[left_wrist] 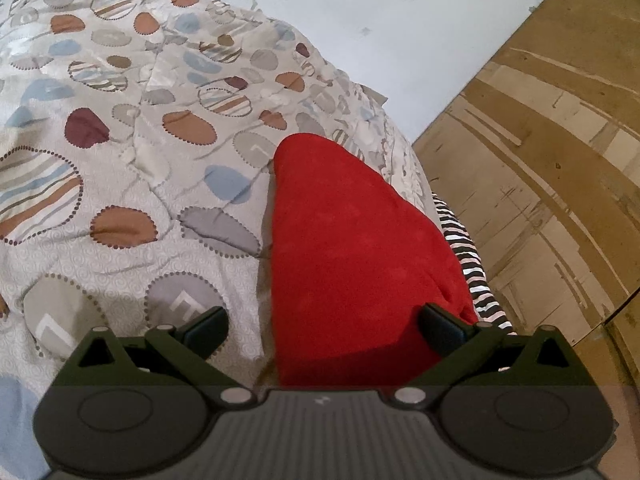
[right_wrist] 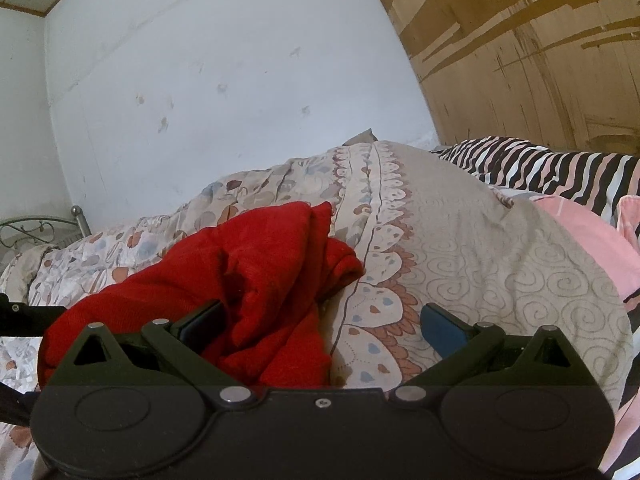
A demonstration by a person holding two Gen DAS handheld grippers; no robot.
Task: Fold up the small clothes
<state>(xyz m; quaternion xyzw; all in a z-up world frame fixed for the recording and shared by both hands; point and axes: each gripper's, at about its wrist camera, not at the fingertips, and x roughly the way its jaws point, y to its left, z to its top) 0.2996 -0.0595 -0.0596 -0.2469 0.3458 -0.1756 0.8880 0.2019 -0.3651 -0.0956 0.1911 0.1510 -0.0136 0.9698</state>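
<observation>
A red fleece garment lies on a patterned quilt. In the left wrist view it stretches away from me as a long smooth strip. My left gripper is open, its jaws wide apart over the garment's near end, holding nothing. In the right wrist view the red garment is bunched in folds on the quilt. My right gripper is open above its near right edge, with the left finger against the red cloth and the right finger over the quilt.
A zebra-striped cloth and a pink pillow lie at the right of the bed. A wooden board stands along the bed's side. A white wall is behind. A metal bed frame shows far left.
</observation>
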